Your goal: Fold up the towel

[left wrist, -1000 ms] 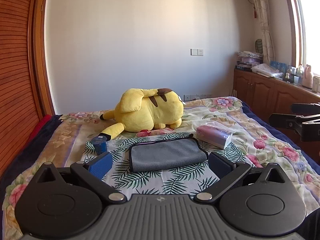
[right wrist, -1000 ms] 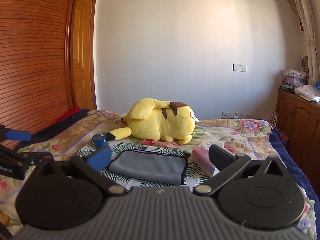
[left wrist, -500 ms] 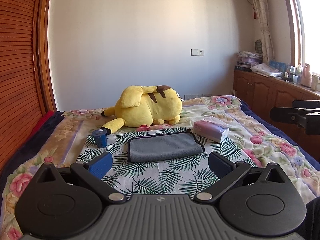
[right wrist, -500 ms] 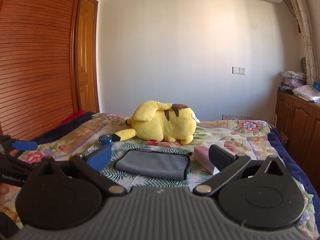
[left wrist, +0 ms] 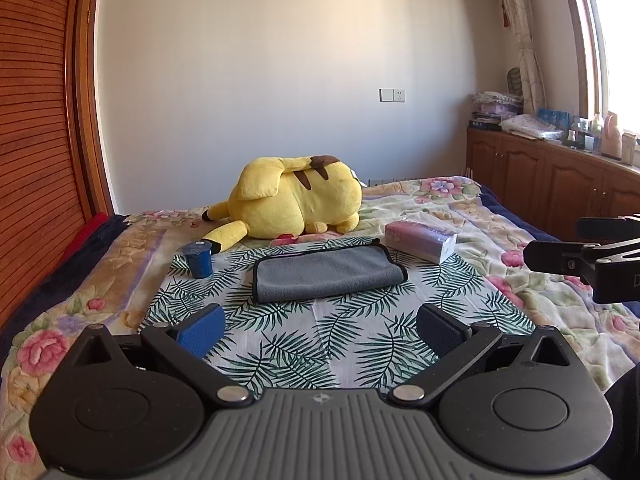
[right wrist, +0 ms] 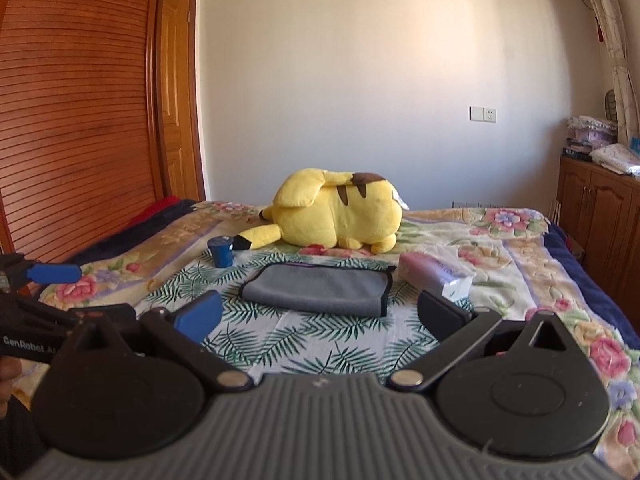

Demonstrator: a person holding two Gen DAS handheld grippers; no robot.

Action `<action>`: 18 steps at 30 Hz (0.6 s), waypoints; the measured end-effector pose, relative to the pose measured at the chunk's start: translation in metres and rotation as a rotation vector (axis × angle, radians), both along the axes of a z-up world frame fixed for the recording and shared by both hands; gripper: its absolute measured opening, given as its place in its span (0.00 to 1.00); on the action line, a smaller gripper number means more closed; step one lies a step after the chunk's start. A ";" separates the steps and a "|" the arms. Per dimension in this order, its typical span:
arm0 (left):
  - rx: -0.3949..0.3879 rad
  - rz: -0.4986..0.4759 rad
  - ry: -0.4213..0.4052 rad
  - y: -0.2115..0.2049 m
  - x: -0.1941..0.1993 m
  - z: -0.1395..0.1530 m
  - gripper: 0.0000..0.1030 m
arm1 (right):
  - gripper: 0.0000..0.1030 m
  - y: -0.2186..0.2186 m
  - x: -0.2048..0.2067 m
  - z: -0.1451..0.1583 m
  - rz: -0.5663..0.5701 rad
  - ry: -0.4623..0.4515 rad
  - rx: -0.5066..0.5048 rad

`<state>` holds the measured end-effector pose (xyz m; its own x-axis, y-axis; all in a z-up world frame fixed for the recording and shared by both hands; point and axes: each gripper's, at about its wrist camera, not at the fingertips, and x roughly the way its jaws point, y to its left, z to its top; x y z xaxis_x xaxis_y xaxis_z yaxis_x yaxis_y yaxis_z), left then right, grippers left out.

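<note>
Towel (left wrist: 326,274), grey, dark-edged, folded flat

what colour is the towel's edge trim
Black trim on a grey towel, clearest in the left wrist view.

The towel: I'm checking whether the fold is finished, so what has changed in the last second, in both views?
Both grippers have backed away from the bed and risen: the towel now looks farther off in each wrist view. The left gripper and right gripper stayed open and empty; nothing was grasped or released. The towel stayed folded on the leaf-print cloth, with the blue cup, plush toy and tissue pack unmoved.
</note>
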<state>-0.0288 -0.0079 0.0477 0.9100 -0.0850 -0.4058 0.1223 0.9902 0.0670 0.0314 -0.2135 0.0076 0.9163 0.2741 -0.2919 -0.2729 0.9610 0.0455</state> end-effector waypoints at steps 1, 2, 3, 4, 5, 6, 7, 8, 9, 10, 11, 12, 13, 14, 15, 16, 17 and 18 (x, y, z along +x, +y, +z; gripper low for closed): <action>-0.001 0.002 0.002 0.000 0.001 -0.003 0.84 | 1.00 0.000 0.000 -0.002 -0.003 0.002 0.000; -0.004 0.004 0.004 0.001 0.001 -0.006 0.84 | 1.00 0.000 0.001 -0.005 -0.005 0.005 0.000; -0.007 0.005 0.006 0.001 0.001 -0.009 0.84 | 1.00 -0.001 0.001 -0.007 -0.006 0.007 0.000; -0.009 0.006 0.008 0.001 0.000 -0.012 0.84 | 1.00 -0.001 0.000 -0.009 -0.008 0.008 0.000; -0.011 0.009 0.008 0.001 0.001 -0.015 0.84 | 1.00 -0.002 0.000 -0.011 -0.011 0.007 -0.002; -0.012 0.012 0.009 0.001 0.001 -0.018 0.84 | 1.00 -0.003 -0.001 -0.013 -0.015 0.005 -0.003; -0.012 0.014 0.011 0.001 0.001 -0.020 0.84 | 1.00 -0.004 -0.002 -0.016 -0.018 0.003 -0.004; -0.013 0.017 0.014 0.001 0.001 -0.024 0.84 | 1.00 -0.004 -0.002 -0.018 -0.021 0.003 -0.004; -0.013 0.020 0.018 0.001 0.001 -0.027 0.84 | 1.00 -0.005 -0.003 -0.021 -0.024 0.004 -0.004; -0.013 0.022 0.019 0.001 0.001 -0.030 0.84 | 1.00 -0.005 -0.003 -0.024 -0.027 0.006 -0.005; -0.011 0.024 0.019 0.001 0.001 -0.033 0.84 | 1.00 -0.006 -0.003 -0.027 -0.031 0.009 -0.006; -0.007 0.026 0.017 0.001 0.001 -0.036 0.84 | 1.00 -0.006 -0.003 -0.030 -0.033 0.014 -0.006; -0.004 0.028 0.014 0.001 0.001 -0.038 0.84 | 1.00 -0.006 -0.003 -0.033 -0.034 0.019 -0.006; -0.005 0.030 0.011 0.001 0.000 -0.040 0.84 | 1.00 -0.006 -0.003 -0.035 -0.036 0.025 -0.007; -0.008 0.034 0.010 0.002 0.000 -0.041 0.84 | 1.00 -0.006 -0.002 -0.038 -0.037 0.032 -0.009; -0.013 0.037 0.012 0.003 0.000 -0.043 0.84 | 1.00 -0.006 -0.002 -0.040 -0.038 0.038 -0.011; -0.017 0.039 0.012 0.004 0.001 -0.044 0.84 | 1.00 -0.006 -0.001 -0.041 -0.039 0.042 -0.013; -0.021 0.043 0.012 0.005 0.001 -0.045 0.84 | 1.00 -0.005 -0.001 -0.042 -0.039 0.044 -0.014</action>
